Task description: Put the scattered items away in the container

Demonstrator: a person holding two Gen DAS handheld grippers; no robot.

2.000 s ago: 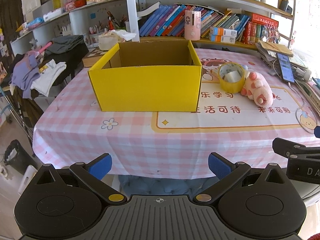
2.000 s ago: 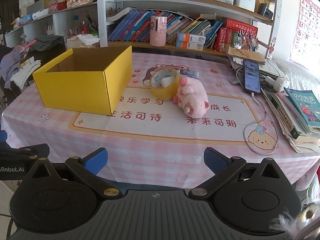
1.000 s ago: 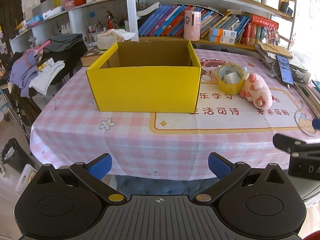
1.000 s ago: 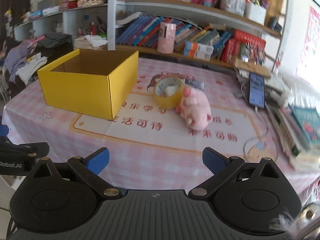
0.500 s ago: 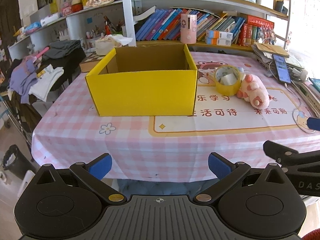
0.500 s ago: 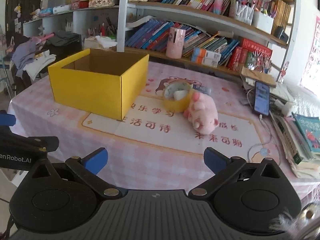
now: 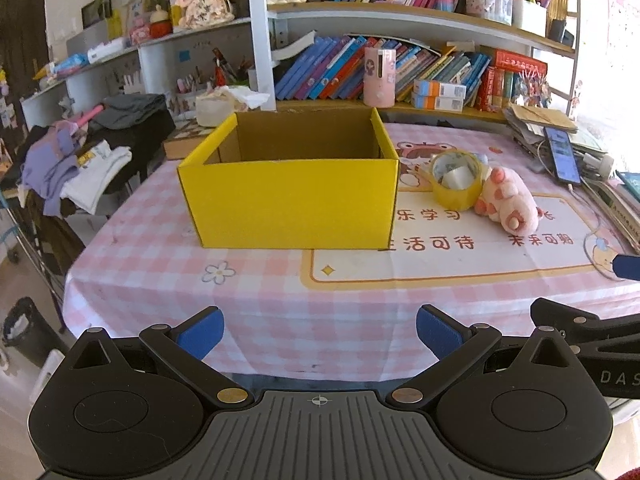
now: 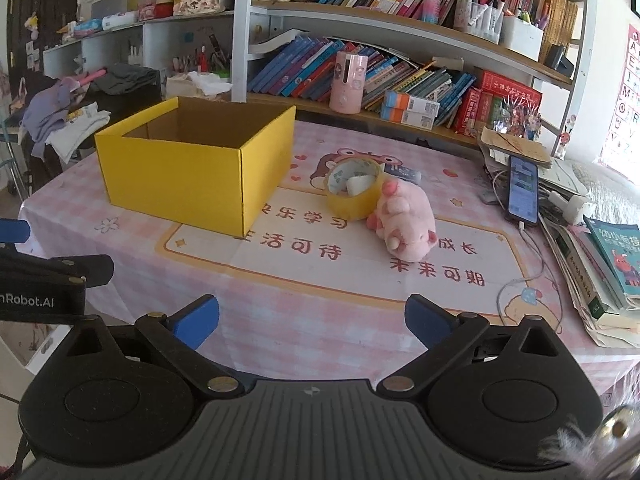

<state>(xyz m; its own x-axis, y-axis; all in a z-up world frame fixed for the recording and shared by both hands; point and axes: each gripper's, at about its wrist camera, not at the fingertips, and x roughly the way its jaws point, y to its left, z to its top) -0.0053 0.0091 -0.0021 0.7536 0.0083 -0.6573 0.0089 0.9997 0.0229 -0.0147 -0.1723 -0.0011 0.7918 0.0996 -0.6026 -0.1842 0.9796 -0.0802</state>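
Observation:
An open yellow cardboard box (image 7: pixel 292 196) stands on the pink checked table; it also shows in the right wrist view (image 8: pixel 188 176). To its right lie a roll of yellow tape (image 7: pixel 456 184) (image 8: pixel 354 190) and a pink plush pig (image 7: pixel 506 200) (image 8: pixel 404 220), touching each other. A small item (image 8: pixel 404 174) lies behind the tape. My left gripper (image 7: pixel 320 332) is open and empty, off the table's near edge. My right gripper (image 8: pixel 312 320) is open and empty over the near edge.
A phone (image 8: pixel 522 190) on a cable, stacked books and papers (image 8: pixel 600 264) crowd the table's right side. Bookshelves (image 8: pixel 400 80) run behind the table. Clothes (image 7: pixel 76 160) hang on a rack at left. A pink cylinder (image 7: pixel 379 76) stands on the shelf ledge.
Both grippers have risen and tilted, so the table sits lower in view and more shelf shows. The right gripper has edged closer to the table. Nothing on the table moved.

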